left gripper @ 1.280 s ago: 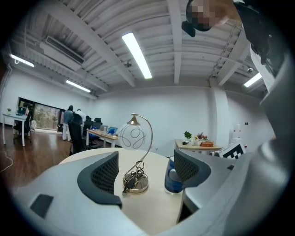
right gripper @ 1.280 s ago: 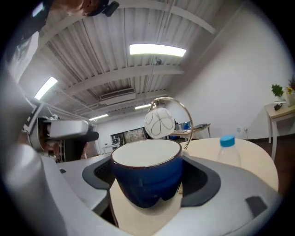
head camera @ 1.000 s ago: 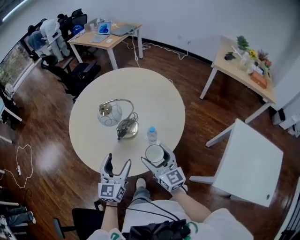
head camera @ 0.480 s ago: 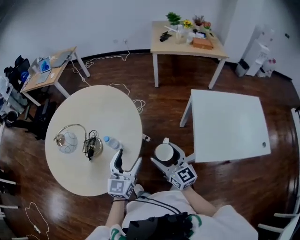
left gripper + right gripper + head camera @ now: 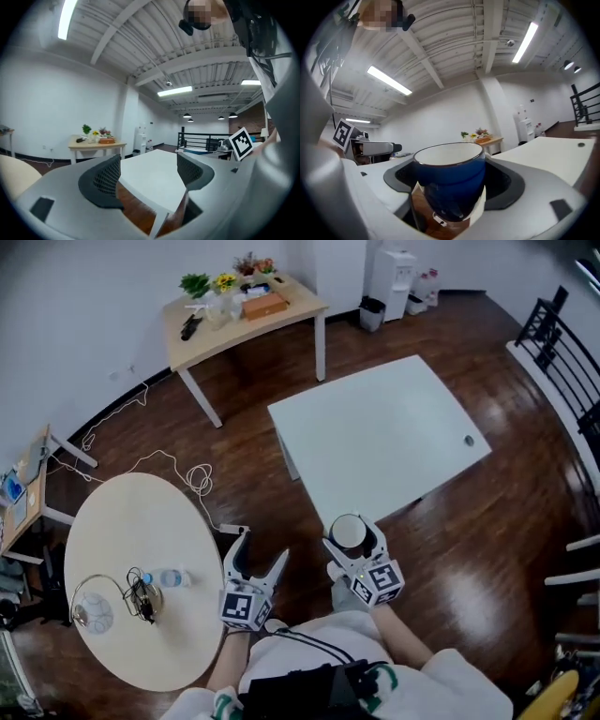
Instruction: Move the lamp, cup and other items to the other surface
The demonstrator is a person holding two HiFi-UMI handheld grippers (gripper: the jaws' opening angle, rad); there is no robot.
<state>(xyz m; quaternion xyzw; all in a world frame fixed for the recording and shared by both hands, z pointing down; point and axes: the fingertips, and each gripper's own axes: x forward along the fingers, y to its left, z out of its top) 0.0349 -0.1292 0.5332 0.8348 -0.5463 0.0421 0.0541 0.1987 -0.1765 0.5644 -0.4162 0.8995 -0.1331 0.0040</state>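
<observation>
The dark wooden floor (image 5: pixel 487 549) lies open on the right of the white rectangular tabletop (image 5: pixel 375 427), out to a black railing (image 5: pixel 562 343). A narrower strip of floor runs along the tabletop's left side. That strip parts it from the round beige tabletop (image 5: pixel 131 531), which stands well apart from it. A light wooden table (image 5: pixel 295 307) carrying plants and a box stands behind the white tabletop's far left corner, with a gap of floor between them. The white tabletop sits turned, one corner pointing toward the person.

The left gripper (image 5: pixel 260 551) hangs over the floor strip to the left of that near corner. Its jaws are spread wide and aim at the white tabletop, whose edge shows through the gap between them. The right gripper (image 5: pixel 349 540) is right at the near corner. Its jaws are wide and clamped on the sides of a blue ceramic cup with a white inside (image 5: pixel 449 178). The cup is upright, mouth up, its axis vertical. From above it may sit just short of the corner edge or just over it.

The silver lamp with an arched neck and glass globe (image 5: pixel 94 610) stands on the round tabletop. It lies lengthwise with its base toward the white tabletop and its globe away. A clear plastic water bottle (image 5: pixel 171 577) is just beside the base, on the side nearer the white tabletop.
</observation>
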